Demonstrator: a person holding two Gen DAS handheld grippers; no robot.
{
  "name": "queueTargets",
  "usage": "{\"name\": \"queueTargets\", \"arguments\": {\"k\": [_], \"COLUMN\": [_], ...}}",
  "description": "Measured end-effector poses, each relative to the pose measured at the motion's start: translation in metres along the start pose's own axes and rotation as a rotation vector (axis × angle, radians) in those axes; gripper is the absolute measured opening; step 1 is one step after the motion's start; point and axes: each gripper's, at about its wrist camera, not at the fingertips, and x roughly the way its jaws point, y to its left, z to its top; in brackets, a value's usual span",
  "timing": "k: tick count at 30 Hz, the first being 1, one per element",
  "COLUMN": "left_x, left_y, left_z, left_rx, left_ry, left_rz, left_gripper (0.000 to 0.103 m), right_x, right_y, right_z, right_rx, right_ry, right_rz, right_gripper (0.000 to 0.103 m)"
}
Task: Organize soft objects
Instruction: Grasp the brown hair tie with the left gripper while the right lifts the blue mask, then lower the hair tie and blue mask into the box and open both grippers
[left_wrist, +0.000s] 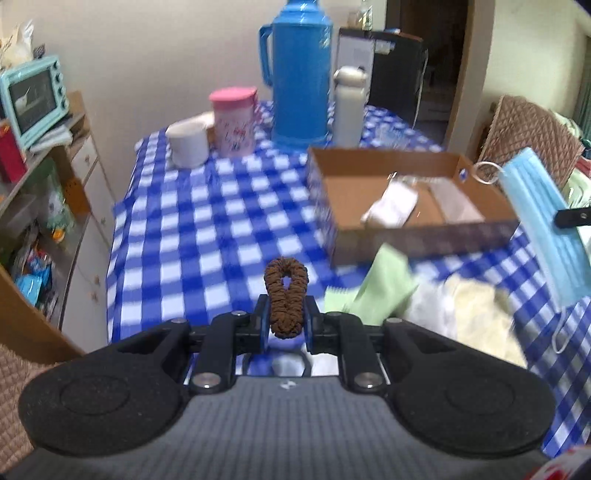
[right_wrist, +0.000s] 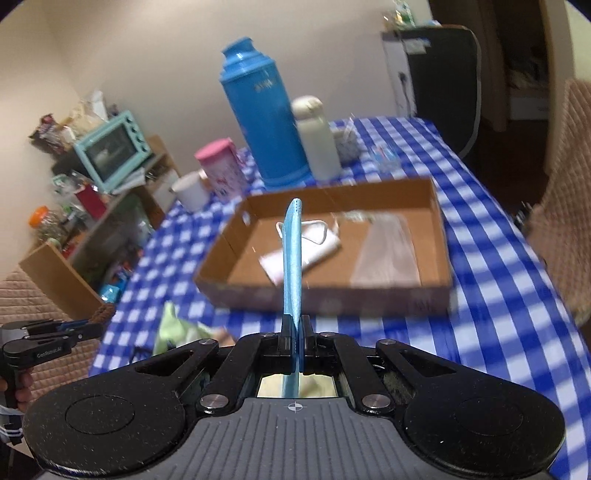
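Note:
My left gripper (left_wrist: 286, 317) is shut on a brown hair scrunchie (left_wrist: 285, 295), held up above the blue-checked tablecloth. My right gripper (right_wrist: 294, 334) is shut on a blue face mask (right_wrist: 292, 254), seen edge-on and standing up between the fingers; in the left wrist view the same face mask (left_wrist: 543, 221) hangs at the right with its ear loop dangling. A shallow cardboard box (right_wrist: 325, 291) lies ahead and holds a white mask (right_wrist: 310, 243) and a pale flat pack (right_wrist: 388, 251). The left gripper (right_wrist: 92, 328) shows at the lower left of the right wrist view.
A green cloth (left_wrist: 384, 284) and a cream fluffy cloth (left_wrist: 476, 310) lie on the table in front of the box. Behind the box stand a blue thermos (left_wrist: 301, 70), a white bottle (left_wrist: 349, 105), a pink cup (left_wrist: 234, 120) and a white mug (left_wrist: 188, 142). Shelves with a teal oven (left_wrist: 35, 98) flank the left.

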Motion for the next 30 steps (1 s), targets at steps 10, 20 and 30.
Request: {"name": "queueTargets", "arguments": {"k": [10,20,30], "left_x": [0.034,0.098,0.165], "left_y": [-0.038,-0.066,-0.08], "left_z": [0.072,0.118,0.128], "left_rx": [0.062,0.089,0.088], "left_ry": [-0.062,-0.049,0.028], "left_rz": [-0.043,-0.072,-0.084], "left_gripper": [0.016,0.016,0.016], "right_x": [0.031,0.092,0.17], "right_y": [0.007,-0.006,-0.034], "right_z": [0.068,0.117,0.095], "right_rx": [-0.151,-0.24,-0.294], "right_ry": [-0.109,-0.214,-0.17], "right_rz": [0.085,0.108,0.061], "right_gripper": [0.002,0.002,0.002]}}
